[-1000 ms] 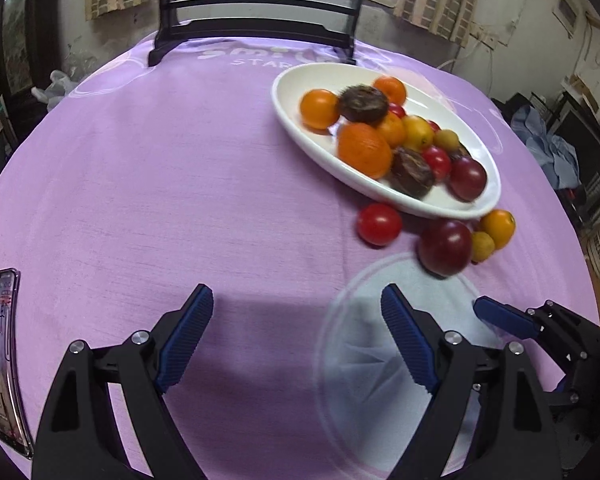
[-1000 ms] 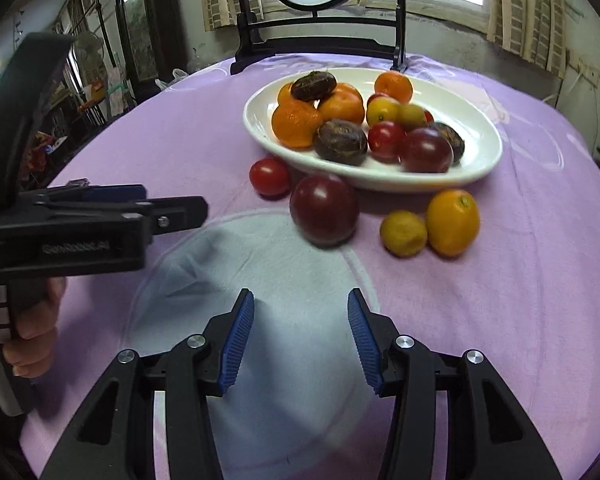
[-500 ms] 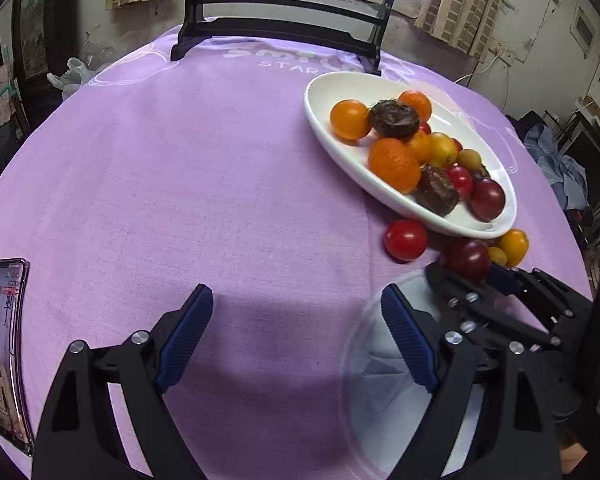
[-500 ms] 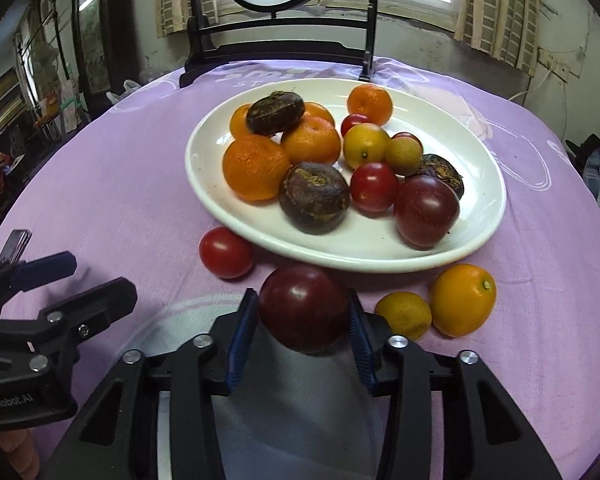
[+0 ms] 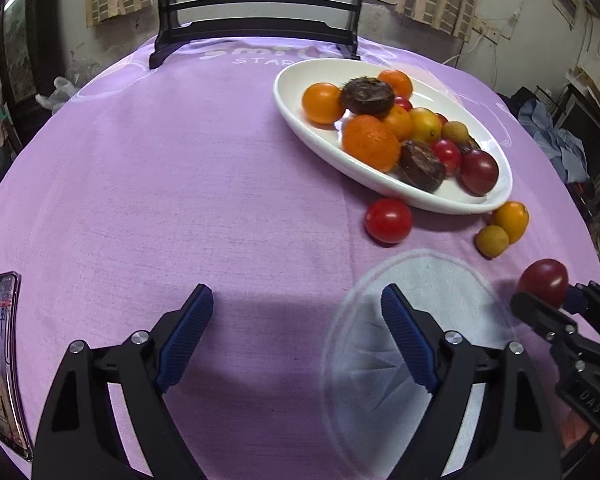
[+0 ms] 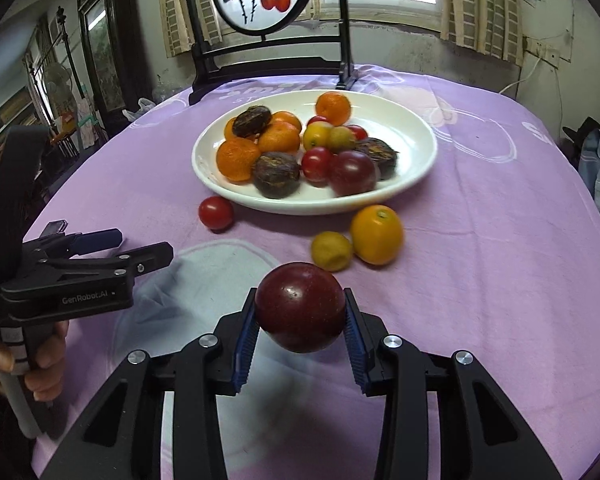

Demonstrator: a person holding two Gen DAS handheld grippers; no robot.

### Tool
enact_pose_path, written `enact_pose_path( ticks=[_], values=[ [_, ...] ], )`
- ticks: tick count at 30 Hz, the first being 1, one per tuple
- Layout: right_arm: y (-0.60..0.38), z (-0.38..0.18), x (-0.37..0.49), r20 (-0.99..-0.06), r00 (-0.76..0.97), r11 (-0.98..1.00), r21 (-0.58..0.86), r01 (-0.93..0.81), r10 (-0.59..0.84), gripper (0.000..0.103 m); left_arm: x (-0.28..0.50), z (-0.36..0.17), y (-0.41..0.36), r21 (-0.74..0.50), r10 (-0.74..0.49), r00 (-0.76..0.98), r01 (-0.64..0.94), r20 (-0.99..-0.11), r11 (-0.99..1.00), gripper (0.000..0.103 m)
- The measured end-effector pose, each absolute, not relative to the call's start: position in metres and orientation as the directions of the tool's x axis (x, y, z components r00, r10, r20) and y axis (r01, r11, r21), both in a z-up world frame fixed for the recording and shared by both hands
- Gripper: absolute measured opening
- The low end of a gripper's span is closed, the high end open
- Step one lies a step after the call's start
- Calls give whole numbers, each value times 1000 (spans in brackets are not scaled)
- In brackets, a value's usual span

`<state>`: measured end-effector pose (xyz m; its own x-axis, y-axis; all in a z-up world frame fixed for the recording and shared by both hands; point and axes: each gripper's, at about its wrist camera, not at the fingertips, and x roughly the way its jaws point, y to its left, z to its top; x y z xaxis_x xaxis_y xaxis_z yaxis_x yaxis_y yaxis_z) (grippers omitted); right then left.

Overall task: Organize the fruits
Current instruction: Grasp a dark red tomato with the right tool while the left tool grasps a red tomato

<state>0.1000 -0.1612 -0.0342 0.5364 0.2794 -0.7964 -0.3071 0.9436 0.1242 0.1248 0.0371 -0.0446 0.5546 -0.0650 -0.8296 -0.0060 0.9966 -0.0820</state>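
Note:
My right gripper (image 6: 300,334) is shut on a dark red plum (image 6: 300,306) and holds it above the purple tablecloth; the plum also shows in the left wrist view (image 5: 544,282). A white oval plate (image 6: 412,132) holds oranges, dark fruits and small tomatoes. A red tomato (image 6: 216,213), a small yellow fruit (image 6: 331,251) and an orange fruit (image 6: 377,234) lie on the cloth in front of the plate. My left gripper (image 5: 296,336) is open and empty, low over the cloth left of the plum.
A phone (image 5: 0,360) lies at the cloth's left edge. A black wooden stand (image 6: 268,68) with a round painted panel stands behind the plate. A pale circular print (image 5: 412,344) marks the cloth near me.
My right gripper moved up to the plum, closed on it, lifted it off the cloth and drew back. My left gripper stayed open and shifted only slightly.

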Motion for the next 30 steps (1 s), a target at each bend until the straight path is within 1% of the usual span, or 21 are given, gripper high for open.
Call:
enact_pose_path(
  ticks=[7, 9, 10, 14, 17, 19, 20, 22, 23, 30],
  values=[
    [-194, -30, 98, -773, 560, 949, 179, -260, 299, 41, 137, -46, 11, -67, -69, 535, 23, -842, 998, 84],
    [-196, -28, 97, -764, 567, 947, 191, -260, 309, 41, 144, -51, 2, -45, -52, 524, 26, -850, 999, 83],
    [-197, -26, 96, -757, 570, 943, 199, -265, 320, 41, 146, -51, -2, -28, -36, 536, 23, -843, 999, 80],
    [-194, -24, 94, -752, 566, 937, 209, -281, 338, 41, 154, -53, -13, 2, -18, 547, 36, -837, 999, 79],
    [-193, -25, 94, -755, 563, 937, 203, -286, 335, 41, 162, -51, -16, -8, -31, 557, 44, -830, 999, 67],
    [-193, -25, 94, -757, 559, 935, 205, -288, 338, 41, 168, -50, -19, -3, -27, 562, 42, -827, 999, 54],
    [-193, -26, 94, -757, 560, 936, 203, -288, 337, 41, 171, -49, -21, 1, -22, 565, 41, -825, 999, 52],
    [-193, -26, 95, -756, 565, 938, 196, -286, 330, 41, 172, -48, -24, 2, -28, 570, 53, -821, 999, 39],
    [-193, -26, 95, -755, 567, 938, 195, -285, 329, 41, 172, -46, -26, -3, -43, 567, 71, -822, 998, 30],
    [-194, -25, 94, -741, 588, 940, 184, -289, 326, 41, 149, -37, -18, -36, -86, 552, 100, -829, 994, 29]
  ],
)
